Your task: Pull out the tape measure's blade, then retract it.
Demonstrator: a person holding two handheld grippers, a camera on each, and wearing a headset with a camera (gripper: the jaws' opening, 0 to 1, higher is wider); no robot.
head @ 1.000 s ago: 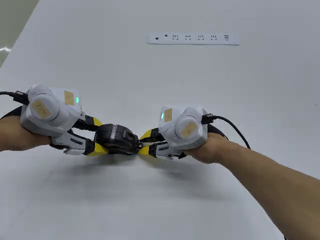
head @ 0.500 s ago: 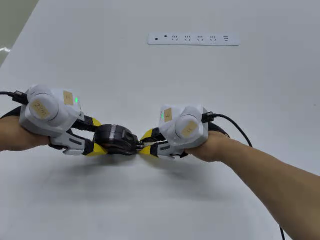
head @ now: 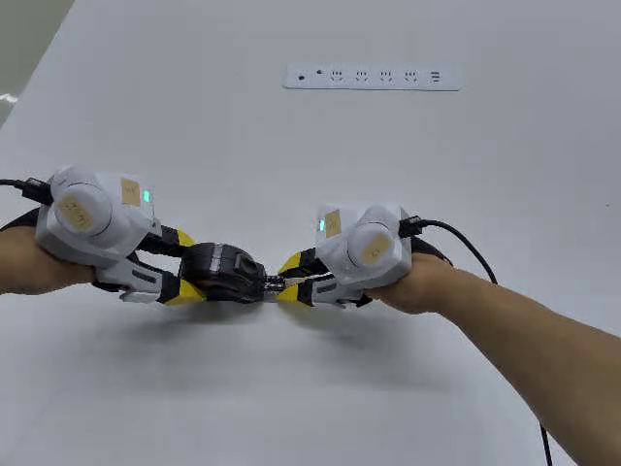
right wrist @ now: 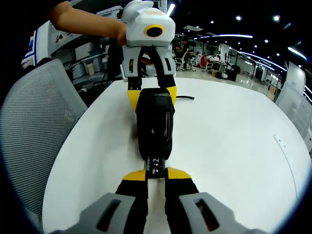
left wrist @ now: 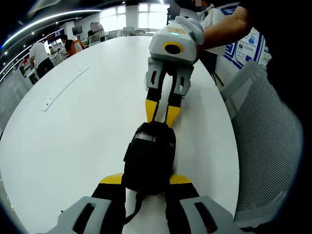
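Observation:
A black tape measure (head: 222, 271) hangs just above the white table between the two grippers. My left gripper (head: 189, 264) is shut on its case (left wrist: 148, 158), with the yellow-tipped jaws on both sides. My right gripper (head: 287, 279) is shut on the blade's end (right wrist: 154, 167), where a short stretch of white blade with black marks shows in front of the case (right wrist: 154, 120). In the left gripper view the right gripper (left wrist: 162, 111) faces me from just behind the case. In the right gripper view the left gripper (right wrist: 150, 95) holds the case from the far side.
A white power strip (head: 372, 77) lies flat at the far middle of the table (head: 291, 146). A grey mesh chair (left wrist: 265, 146) stands past the table's edge, and a black cable (head: 456, 248) trails from the right gripper.
The right gripper has drawn slightly to the right, away from the case, and a short piece of blade now shows. The left gripper holds still.

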